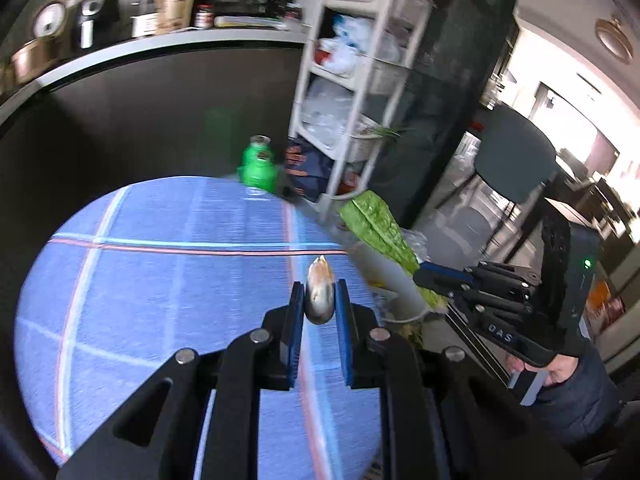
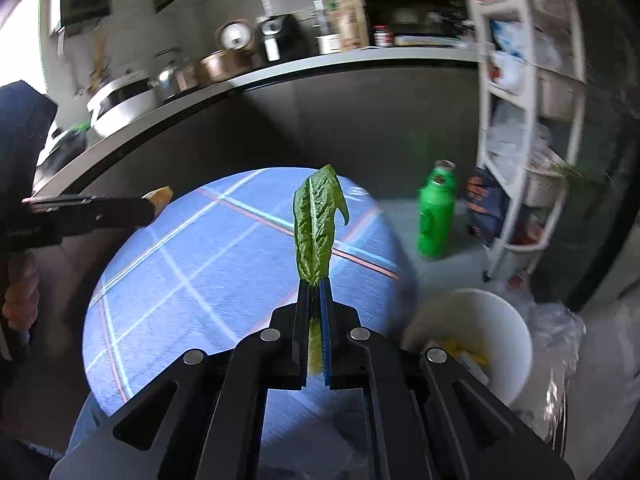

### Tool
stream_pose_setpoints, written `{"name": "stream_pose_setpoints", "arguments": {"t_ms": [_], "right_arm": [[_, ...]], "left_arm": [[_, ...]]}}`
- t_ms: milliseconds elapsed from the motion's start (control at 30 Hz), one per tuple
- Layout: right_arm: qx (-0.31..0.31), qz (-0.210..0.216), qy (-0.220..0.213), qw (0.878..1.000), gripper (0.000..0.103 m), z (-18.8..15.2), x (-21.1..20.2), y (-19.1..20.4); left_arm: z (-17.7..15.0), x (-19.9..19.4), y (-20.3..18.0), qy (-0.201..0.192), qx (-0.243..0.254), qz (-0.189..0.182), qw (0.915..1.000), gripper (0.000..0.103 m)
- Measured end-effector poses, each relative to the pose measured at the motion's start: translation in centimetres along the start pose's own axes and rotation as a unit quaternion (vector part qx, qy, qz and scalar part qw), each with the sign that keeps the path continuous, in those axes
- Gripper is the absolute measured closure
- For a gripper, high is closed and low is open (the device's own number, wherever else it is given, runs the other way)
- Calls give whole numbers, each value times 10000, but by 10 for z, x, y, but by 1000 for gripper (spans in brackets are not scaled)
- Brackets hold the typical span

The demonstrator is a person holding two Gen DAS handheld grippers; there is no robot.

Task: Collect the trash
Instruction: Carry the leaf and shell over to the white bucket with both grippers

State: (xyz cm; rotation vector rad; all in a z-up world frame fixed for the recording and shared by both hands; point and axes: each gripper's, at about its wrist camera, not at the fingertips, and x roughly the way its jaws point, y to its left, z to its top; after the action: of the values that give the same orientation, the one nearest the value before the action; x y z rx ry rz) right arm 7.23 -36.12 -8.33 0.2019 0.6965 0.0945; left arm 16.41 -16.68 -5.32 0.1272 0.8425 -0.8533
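Round table (image 2: 192,280) in blue plaid cloth, kitchen counter (image 2: 280,72) behind; white bin (image 2: 508,344), green bottle (image 2: 434,216) on floor; left gripper (image 1: 318,300) clamping a shell-like scrap (image 1: 318,292), right gripper (image 2: 315,292) pinching lettuce leaf (image 2: 314,224)

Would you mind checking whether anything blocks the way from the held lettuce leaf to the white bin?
Nothing visible does. The right claw grips the lettuce leaf above the blue table, and the white bin stands open on the floor just right of it.
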Motion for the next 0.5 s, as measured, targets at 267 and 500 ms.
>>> {"name": "stream_pose_setpoints", "arguments": {"t_ms": [267, 500], "right_arm": [[643, -465, 42, 9968, 98, -32, -13, -68], [1100, -636, 258, 9916, 98, -61, -2, -113]], "left_arm": [[14, 63, -58, 374, 197, -520, 9978, 87], [31, 131, -101, 780, 357, -745, 9935, 87]]}}
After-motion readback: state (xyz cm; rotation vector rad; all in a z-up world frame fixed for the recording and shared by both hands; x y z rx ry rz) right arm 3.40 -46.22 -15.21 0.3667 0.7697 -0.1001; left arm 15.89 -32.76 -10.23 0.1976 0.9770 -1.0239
